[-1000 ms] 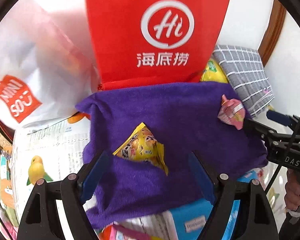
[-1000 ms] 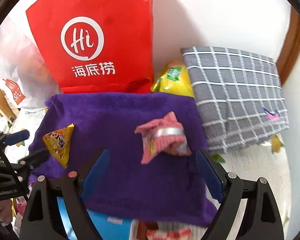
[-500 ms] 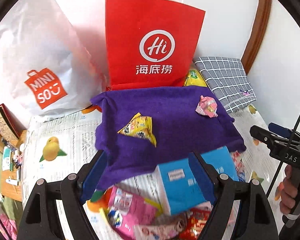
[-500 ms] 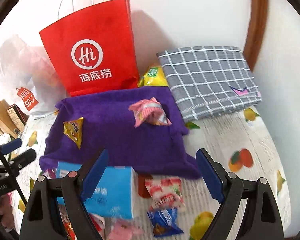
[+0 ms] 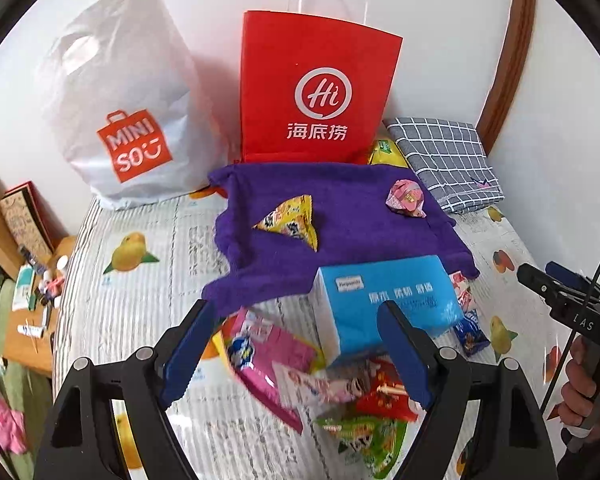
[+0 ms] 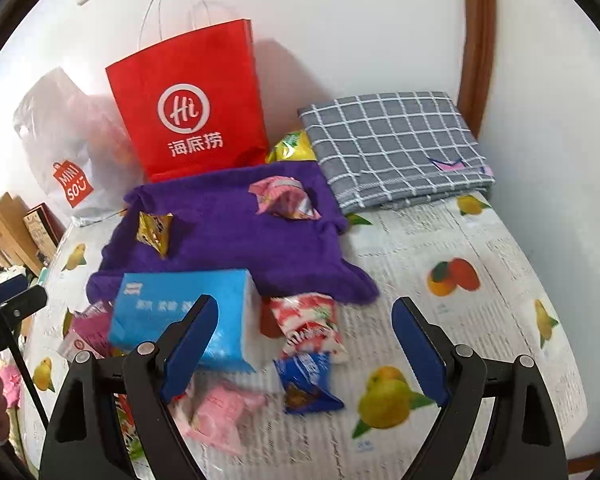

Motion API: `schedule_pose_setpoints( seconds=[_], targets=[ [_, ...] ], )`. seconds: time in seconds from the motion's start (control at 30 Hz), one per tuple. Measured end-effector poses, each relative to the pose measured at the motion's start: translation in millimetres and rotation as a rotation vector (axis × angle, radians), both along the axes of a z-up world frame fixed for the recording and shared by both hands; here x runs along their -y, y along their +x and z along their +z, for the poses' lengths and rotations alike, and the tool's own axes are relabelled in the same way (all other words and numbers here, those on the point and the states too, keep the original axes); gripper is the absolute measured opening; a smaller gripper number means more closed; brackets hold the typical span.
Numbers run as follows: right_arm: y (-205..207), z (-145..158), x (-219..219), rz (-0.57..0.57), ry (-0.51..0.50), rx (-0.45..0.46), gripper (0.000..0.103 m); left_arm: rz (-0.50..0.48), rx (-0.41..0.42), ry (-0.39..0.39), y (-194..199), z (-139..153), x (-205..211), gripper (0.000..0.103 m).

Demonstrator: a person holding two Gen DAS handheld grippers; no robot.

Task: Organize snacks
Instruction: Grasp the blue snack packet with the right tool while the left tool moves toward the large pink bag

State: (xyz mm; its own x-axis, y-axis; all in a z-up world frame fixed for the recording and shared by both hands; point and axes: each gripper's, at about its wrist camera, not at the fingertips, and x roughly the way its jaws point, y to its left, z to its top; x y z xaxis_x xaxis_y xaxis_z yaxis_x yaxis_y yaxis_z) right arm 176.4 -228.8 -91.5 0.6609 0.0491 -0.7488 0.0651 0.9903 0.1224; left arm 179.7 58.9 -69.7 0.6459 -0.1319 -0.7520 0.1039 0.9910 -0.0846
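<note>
A purple towel (image 5: pixel 340 236) (image 6: pixel 236 248) lies on the table with a yellow snack packet (image 5: pixel 290 222) (image 6: pixel 154 230) and a pink snack packet (image 5: pixel 406 199) (image 6: pixel 284 199) on it. In front of it sit a blue tissue pack (image 5: pixel 388 308) (image 6: pixel 180 320) and a pile of loose snacks: a magenta packet (image 5: pixel 268 356), a red-white packet (image 6: pixel 310 330), a blue packet (image 6: pixel 306 384) and a pink packet (image 6: pixel 220 412). My left gripper (image 5: pixel 296 356) is open and empty above the pile. My right gripper (image 6: pixel 306 354) is open and empty above the red-white and blue packets.
A red paper bag (image 5: pixel 316 88) (image 6: pixel 192 108) and a white Miniso bag (image 5: pixel 128 100) stand against the wall. A folded grey checked cloth (image 6: pixel 392 144) lies at the back right, a yellow bag (image 6: pixel 290 148) beside it. The table's left edge drops to cluttered furniture (image 5: pixel 28 280).
Both grippers have pulled back from the purple towel, leaving the yellow and pink packets on it. The blue tissue pack and the snack pile have come into view.
</note>
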Motion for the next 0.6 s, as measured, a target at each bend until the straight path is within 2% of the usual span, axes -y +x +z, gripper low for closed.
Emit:
schedule_pose_setpoints(
  seconds=[0.1,0.23,0.43,0.6],
  targets=[
    [-9,-7,12,-0.015,0.029,0.003,0.087,0.032,0.010,0.041,-8,-3,0,0.082],
    [-11,-25,25,-0.017,0.037,-0.027,0.083,0.054,-0.002,0.036,-14,-10,-3,0.082],
    [-5,-62,20,0.061,0.042,-0.080,0.072,0.087,-0.052,-0.012,-17,-31,-9,0.082],
    [0,-96,6,0.131,0.037,-0.130,0.072,0.098,-0.081,-0.001,-19,-48,-15,0.082]
  ],
)
